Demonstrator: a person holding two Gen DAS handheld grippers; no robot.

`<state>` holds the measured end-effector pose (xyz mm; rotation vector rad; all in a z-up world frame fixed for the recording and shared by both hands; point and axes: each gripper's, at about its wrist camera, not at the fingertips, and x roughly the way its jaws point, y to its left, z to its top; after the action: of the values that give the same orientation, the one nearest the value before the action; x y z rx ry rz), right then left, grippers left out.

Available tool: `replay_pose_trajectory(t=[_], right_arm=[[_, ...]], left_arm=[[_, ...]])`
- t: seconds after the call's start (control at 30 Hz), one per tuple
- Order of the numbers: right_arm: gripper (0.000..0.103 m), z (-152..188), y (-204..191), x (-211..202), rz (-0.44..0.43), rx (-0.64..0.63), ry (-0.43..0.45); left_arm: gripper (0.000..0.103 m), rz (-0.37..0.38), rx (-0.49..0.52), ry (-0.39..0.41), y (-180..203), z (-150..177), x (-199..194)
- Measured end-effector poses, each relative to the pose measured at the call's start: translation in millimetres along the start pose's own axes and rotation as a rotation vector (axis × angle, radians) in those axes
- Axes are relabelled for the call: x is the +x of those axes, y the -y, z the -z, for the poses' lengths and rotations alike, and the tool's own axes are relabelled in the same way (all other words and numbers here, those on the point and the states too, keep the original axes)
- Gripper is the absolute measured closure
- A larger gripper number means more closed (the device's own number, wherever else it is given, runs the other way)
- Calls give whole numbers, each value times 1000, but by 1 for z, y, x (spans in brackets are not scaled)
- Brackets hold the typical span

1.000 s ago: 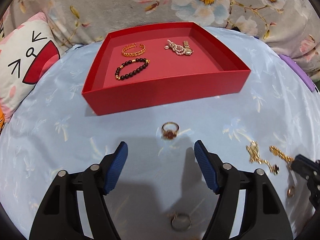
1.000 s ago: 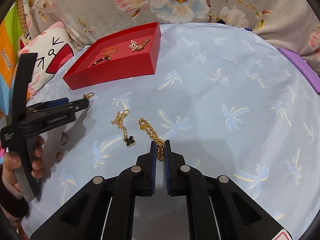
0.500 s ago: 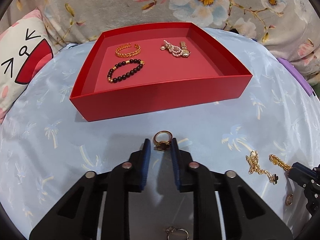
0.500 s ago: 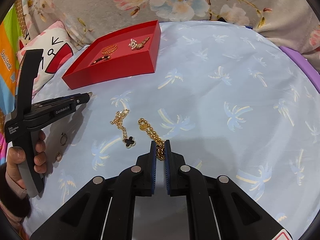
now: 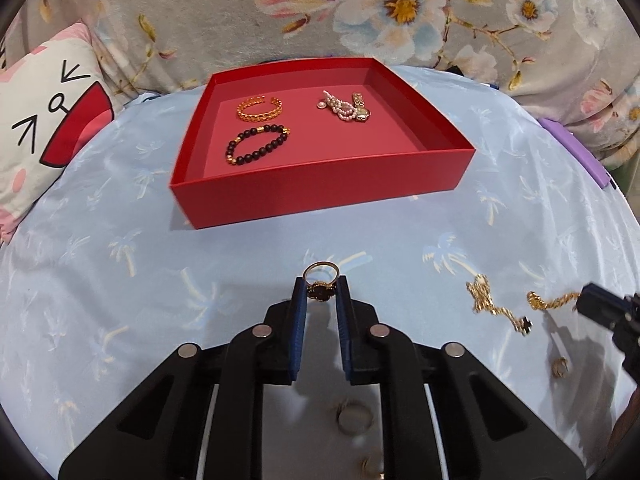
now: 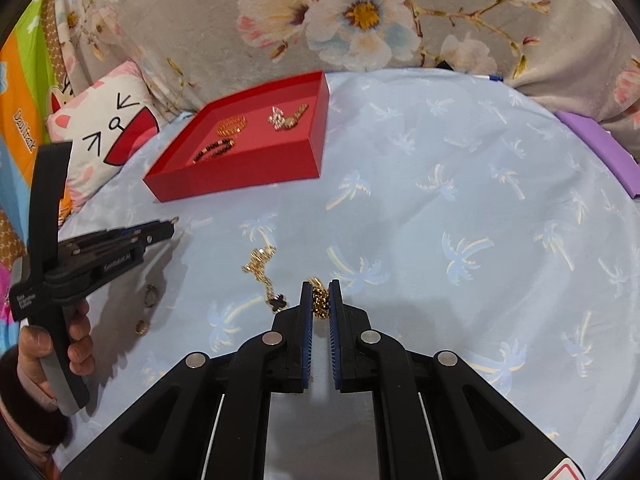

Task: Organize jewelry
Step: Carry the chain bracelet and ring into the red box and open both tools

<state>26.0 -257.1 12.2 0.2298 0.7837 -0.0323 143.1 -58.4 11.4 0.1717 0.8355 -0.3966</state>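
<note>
My left gripper (image 5: pixel 321 294) is shut on a gold ring with a dark stone (image 5: pixel 320 269), held just above the blue cloth in front of the red tray (image 5: pixel 320 196). The tray holds a gold bangle (image 5: pixel 259 109), a black bead bracelet (image 5: pixel 258 145) and a pearl piece with a watch (image 5: pixel 346 106). To the right, my right gripper (image 6: pixel 320 296) is shut on a gold chain bracelet (image 6: pixel 319 306). Next to it a gold necklace with a black clover (image 6: pixel 264 276) lies loose on the cloth.
Two small rings (image 6: pixel 151 295) (image 6: pixel 141 326) lie on the cloth under the left gripper, which a person's hand (image 6: pixel 52 344) holds. A cartoon pillow (image 5: pixel 44 120) sits left of the tray, a floral blanket behind it, and a purple strip (image 5: pixel 576 152) at the right edge.
The left jaws closed from wide open onto the ring and carried it slightly up and toward the tray. The chain's free end drew in toward the right gripper, which stayed shut.
</note>
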Motion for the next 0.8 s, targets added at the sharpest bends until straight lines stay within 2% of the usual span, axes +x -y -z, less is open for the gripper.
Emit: replay_pose_trajectory(t=[0.17,0.4,0.6,0.8], right_arm=[[96,-12,-10,-25,-16,-15,61],[96,-40,-26,-47,-61,-37,87],[96,-84,-39,-43,-82,-52,89],[96,-137,-52,-18,-71,-57,96]], left_arm=[[89,-13,-11,4,-13,10,-29],[89,-43,-22,43,-32,5,-63],[89,-21,-47,56,-46,-24,-71],[89,-26,-41,100,-48,-68,-64]])
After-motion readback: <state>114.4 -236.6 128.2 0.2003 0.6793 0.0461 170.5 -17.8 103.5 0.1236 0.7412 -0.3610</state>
